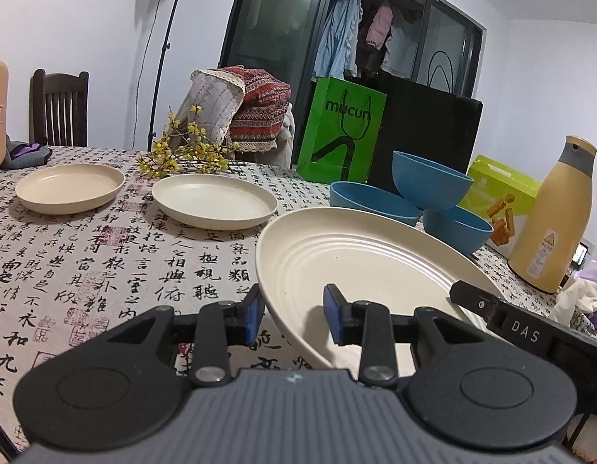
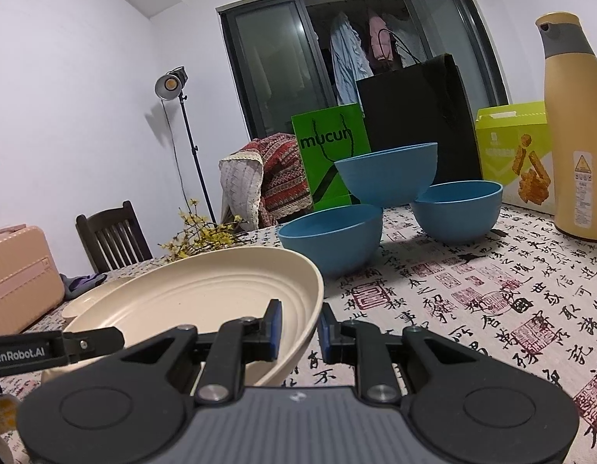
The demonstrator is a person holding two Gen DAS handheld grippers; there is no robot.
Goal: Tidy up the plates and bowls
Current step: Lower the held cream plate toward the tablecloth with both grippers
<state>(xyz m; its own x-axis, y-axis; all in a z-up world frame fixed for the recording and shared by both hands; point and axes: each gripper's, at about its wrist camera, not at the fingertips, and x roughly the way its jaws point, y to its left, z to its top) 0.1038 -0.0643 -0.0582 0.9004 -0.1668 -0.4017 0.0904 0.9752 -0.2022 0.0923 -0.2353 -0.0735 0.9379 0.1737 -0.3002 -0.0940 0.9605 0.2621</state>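
You've got the plate (image 1: pixel 360 266) pinched on both sides: left gripper (image 1: pixel 296 315) clamps its left rim, right gripper (image 2: pixel 298 328) clamps its right rim, one pad inside, one outside. Plate's tilted, lifted off the tabletop (image 1: pixel 105 255), between both hands. Both grippers point slightly down. Two plates (image 1: pixel 215 201) lie ahead-left, left side nearer. Three blue bowls (image 2: pixel 387 172) sit ahead-right, one perched on two.
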